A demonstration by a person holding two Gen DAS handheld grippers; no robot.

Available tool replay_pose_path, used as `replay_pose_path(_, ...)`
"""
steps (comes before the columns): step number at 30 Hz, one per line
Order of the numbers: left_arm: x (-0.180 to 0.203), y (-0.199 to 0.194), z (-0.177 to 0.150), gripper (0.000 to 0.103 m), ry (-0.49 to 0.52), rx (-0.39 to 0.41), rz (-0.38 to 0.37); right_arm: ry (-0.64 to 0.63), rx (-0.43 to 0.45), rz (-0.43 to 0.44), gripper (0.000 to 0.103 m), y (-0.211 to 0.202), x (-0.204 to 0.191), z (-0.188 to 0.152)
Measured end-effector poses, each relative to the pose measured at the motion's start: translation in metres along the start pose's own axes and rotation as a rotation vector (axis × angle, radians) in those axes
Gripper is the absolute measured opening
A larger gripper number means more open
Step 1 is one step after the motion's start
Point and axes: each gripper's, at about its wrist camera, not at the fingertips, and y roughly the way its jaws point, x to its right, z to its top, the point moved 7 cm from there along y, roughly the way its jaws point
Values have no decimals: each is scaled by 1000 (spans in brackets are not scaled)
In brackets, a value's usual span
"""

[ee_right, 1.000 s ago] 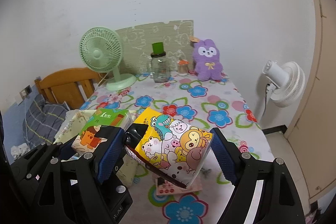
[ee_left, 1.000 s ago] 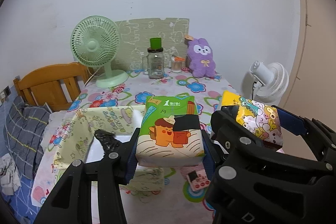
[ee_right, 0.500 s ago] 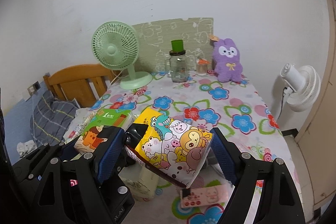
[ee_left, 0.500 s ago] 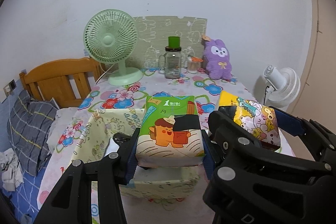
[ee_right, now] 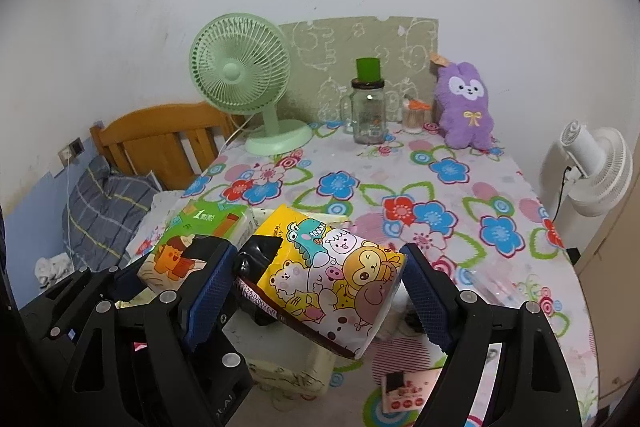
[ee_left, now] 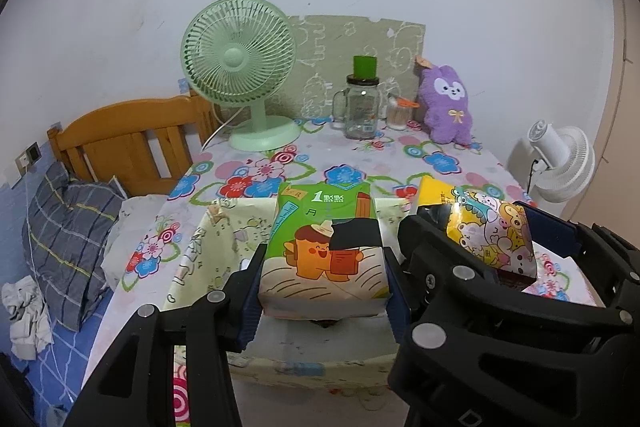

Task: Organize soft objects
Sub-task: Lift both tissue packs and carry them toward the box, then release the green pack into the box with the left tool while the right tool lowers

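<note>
1. Two soft packs are in your grip: the green pack clamped in the left gripper, the yellow pack squeezed in the right gripper.
2. Both hang just over the fabric bin at the table's near edge.
3. Expect them to feel light and squashy, with slick film that may slip; grip the flat sides mid-pack, as you do now.
4. Note the bin's limp cloth walls; they will probably sag if nudged.
5. Beyond stand a hard plastic fan, a glass jar and a fuzzy purple plush.
</note>
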Motion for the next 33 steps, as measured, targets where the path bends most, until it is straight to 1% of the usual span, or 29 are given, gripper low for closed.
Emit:
replay_pose_path(6,-19,12,-6,54,-18,-28,23,-21,-26,16,84,17,-15,-2)
replay_pose_path(10,-28,22,-9,55,-38,-73,9,-33,-36,24,84,26,-24,-3)
replay_pose_path(19,-42,30,-13,56,-54,-90,14,-57,-50,29,84,38,-37,-2)
replay_pose_path(22,-46,31,-13,62,-56,-85,20,-51,-61,48,84,42,-41,-3)
replay_pose_path(28,-51,32,-15,66,-58,-90,35,-49,-73,56,84,45,-47,-7)
replay_pose_path(33,-58,31,-19,73,-71,-99,54,-53,-79,61,85,45,-50,-10)
